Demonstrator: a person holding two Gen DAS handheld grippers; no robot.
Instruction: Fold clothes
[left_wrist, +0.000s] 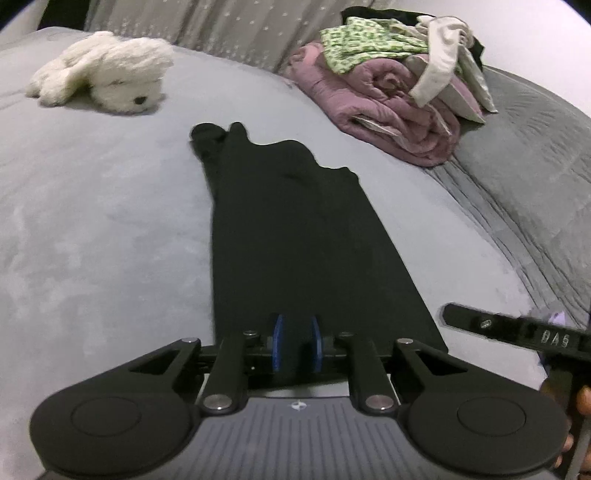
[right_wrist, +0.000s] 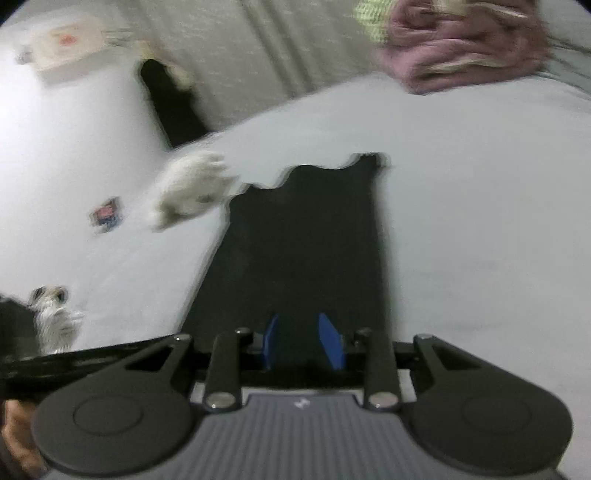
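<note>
Black garment flat on grey bedspread, long narrow strip running from both grippers toward plush dog; left gripper and right gripper slightly parted at near hem, grasp unclear; likely risk: thin hem slipping, fold skewing.

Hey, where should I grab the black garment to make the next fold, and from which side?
Probably the near hem, at its two corners. The black garment lies flat as a long strip running away from the left gripper and right gripper, both at that straight near edge. The far end is uneven and bunched, so come in low from the near side.
</note>
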